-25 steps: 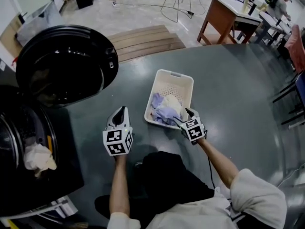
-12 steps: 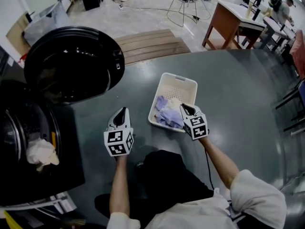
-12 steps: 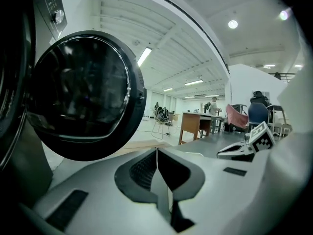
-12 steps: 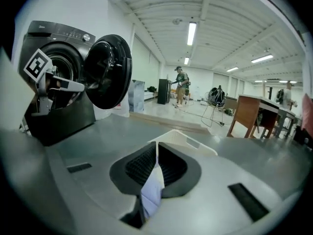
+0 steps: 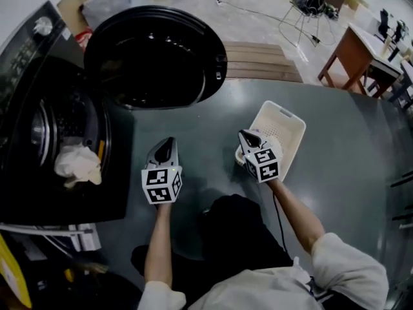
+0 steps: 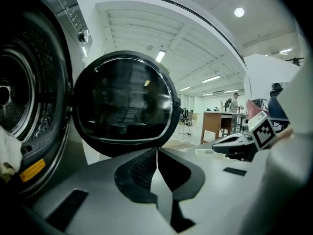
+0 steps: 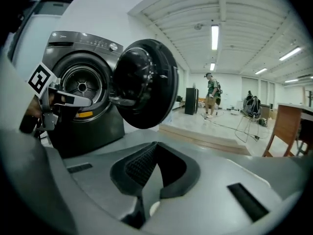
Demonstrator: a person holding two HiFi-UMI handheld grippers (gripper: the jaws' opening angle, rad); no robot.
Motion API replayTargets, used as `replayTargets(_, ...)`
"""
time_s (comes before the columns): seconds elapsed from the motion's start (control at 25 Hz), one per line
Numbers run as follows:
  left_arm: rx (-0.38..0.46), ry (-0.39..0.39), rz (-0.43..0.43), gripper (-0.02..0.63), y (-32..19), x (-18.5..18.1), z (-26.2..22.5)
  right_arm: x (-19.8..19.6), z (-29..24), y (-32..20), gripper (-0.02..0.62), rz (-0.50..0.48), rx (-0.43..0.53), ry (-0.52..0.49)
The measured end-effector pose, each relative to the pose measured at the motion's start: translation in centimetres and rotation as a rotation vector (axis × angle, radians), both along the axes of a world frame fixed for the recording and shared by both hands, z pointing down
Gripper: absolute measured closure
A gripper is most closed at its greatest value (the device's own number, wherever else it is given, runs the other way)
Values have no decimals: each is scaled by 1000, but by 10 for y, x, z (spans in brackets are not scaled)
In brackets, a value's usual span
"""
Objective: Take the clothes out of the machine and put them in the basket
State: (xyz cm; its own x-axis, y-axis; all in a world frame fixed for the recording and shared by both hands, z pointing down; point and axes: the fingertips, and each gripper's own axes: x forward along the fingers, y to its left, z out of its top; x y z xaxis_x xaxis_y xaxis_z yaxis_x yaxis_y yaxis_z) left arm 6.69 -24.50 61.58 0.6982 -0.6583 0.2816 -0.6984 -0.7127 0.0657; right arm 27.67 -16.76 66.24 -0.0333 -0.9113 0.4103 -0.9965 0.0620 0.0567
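Note:
The black washing machine (image 5: 45,134) stands at the left, its round door (image 5: 155,57) swung wide open. A cream cloth (image 5: 77,163) hangs at the drum mouth, and shows at the left edge of the left gripper view as the cloth (image 6: 6,153). The white basket (image 5: 287,118) sits on the floor to the right; my right gripper covers most of what lies in it. My left gripper (image 5: 164,148) is shut and empty, pointing at the door (image 6: 124,104). My right gripper (image 5: 247,137) hovers at the basket's near-left corner; its jaws have just closed on nothing, and it faces the machine (image 7: 83,89).
I kneel on a dark grey mat (image 5: 335,186). A low wooden platform (image 5: 261,60) lies beyond the door and a wooden desk (image 5: 361,63) stands at the far right. A person (image 7: 212,94) stands far off in the hall.
My right gripper has risen off the clothes in the basket and shut empty. Both grippers and my view have swung left towards the machine; the basket now lies further right.

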Motion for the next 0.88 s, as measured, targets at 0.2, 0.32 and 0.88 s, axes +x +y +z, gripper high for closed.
replayTargets(0.2, 5, -4, -143, 581, -8, -74, -4, -78, -13, -47, 571, -166, 29, -10)
replayTargets(0.32, 6, -3, -228, 581, -9, -122, -4, -131, -20, -71, 571, -272, 39, -7)
replayTargets(0.88, 21, -2, -553, 581, 19, -284, -14, -333, -54, -126, 571, -659, 99, -29)
